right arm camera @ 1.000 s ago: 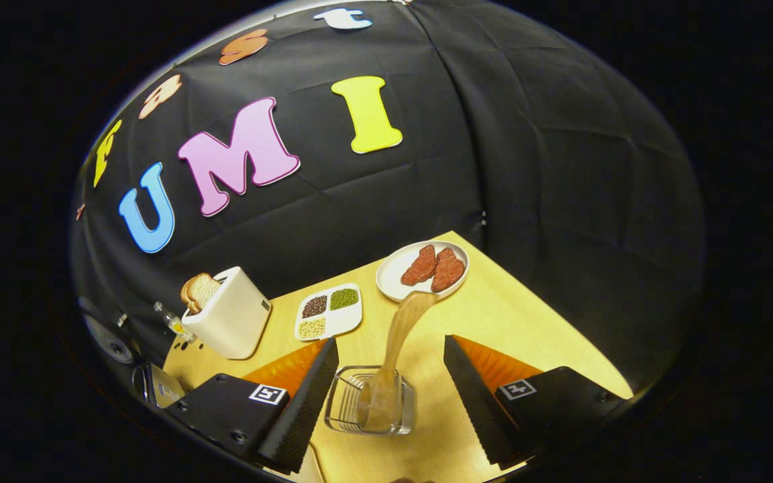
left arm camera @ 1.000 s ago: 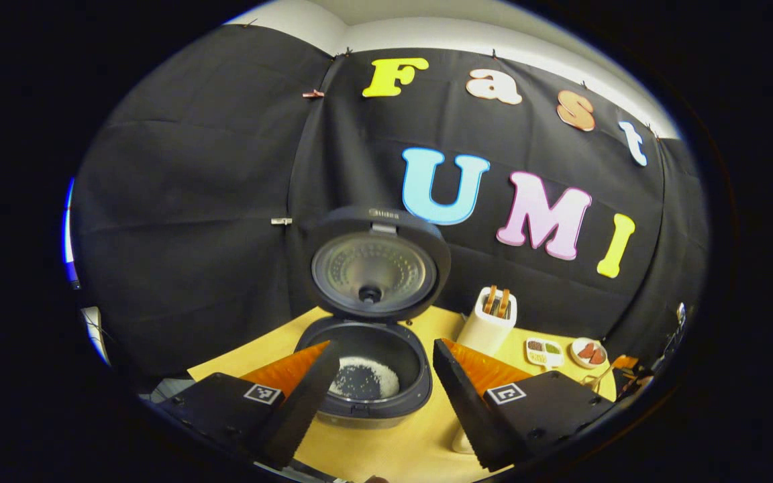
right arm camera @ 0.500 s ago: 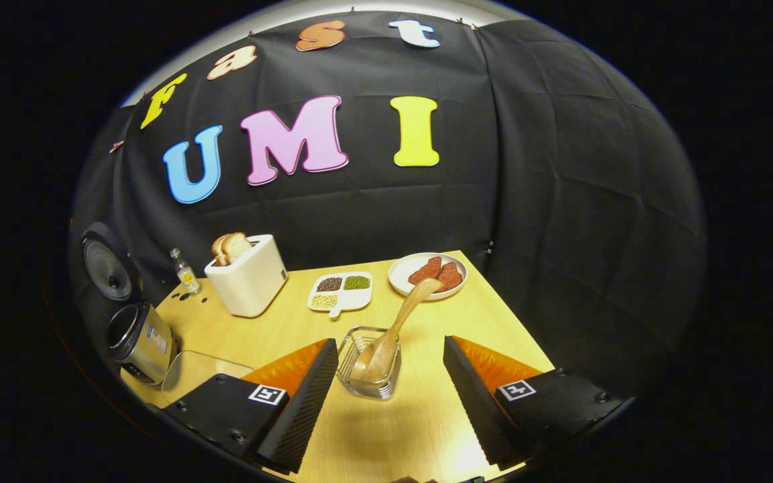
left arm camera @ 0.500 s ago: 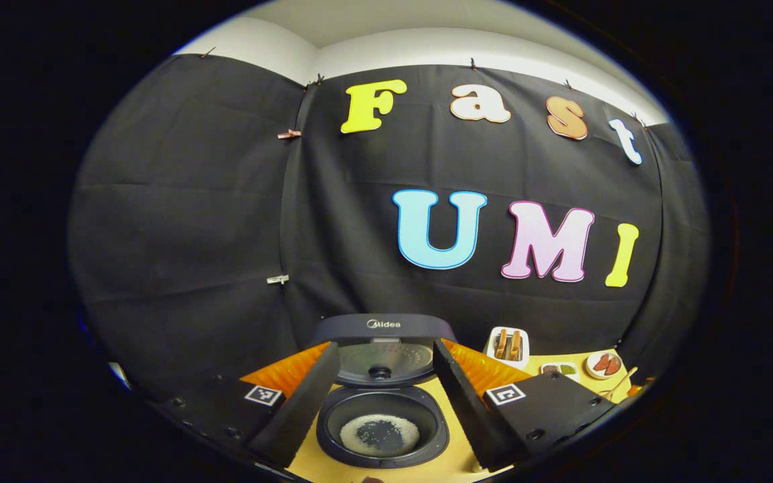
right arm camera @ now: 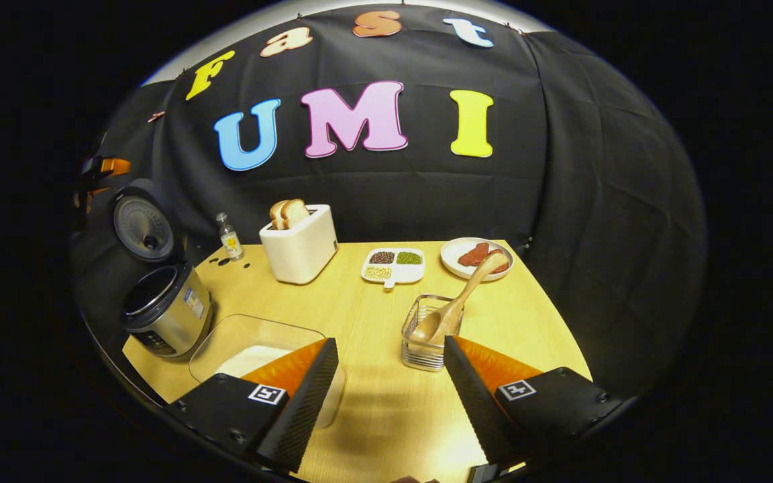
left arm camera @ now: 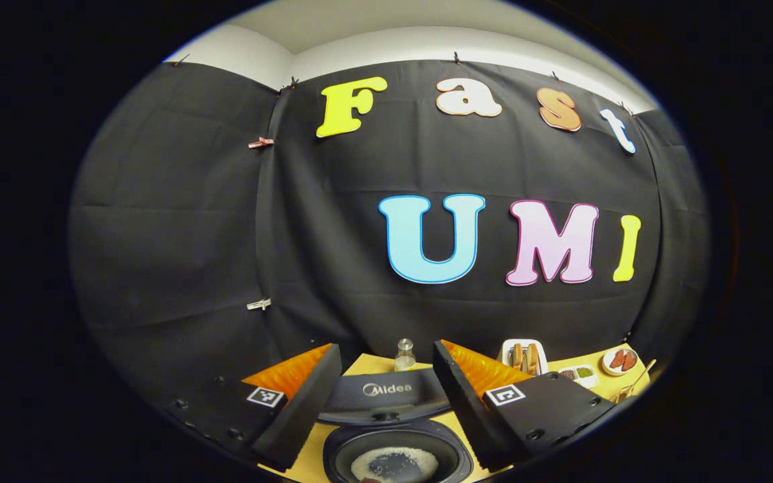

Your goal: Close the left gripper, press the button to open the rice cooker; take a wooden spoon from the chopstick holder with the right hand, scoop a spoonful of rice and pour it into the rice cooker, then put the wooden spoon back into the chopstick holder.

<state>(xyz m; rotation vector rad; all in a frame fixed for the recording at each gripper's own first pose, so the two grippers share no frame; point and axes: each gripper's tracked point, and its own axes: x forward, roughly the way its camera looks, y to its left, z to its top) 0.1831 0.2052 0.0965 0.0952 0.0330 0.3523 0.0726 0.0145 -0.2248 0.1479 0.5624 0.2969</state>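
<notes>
In the right gripper view, the right gripper [right arm camera: 386, 396] is held with its fingers spread wide over the wooden table [right arm camera: 373, 429], nothing between them. Just beyond its left finger, a clear container of rice [right arm camera: 252, 352] is seen. Near the right finger stands the clear chopstick holder [right arm camera: 427, 335], with the wooden spoon [right arm camera: 457, 308] leaning in it, bowl down and handle tilted up to the right. Farther left, the rice cooker [right arm camera: 165, 312] stands with its lid [right arm camera: 141, 228] raised. At the back are set a small bottle [right arm camera: 228, 236], a white toaster [right arm camera: 299, 245] holding bread, a divided dish of beans [right arm camera: 393, 265] and a plate of meat [right arm camera: 475, 257].

In the left gripper view, the left gripper [left arm camera: 386, 409] is likewise held wide apart, empty, above the cooker's open pot [left arm camera: 396, 459], in which white grains lie. Between the fingers the lid's edge is seen, with the bottle behind it.
</notes>
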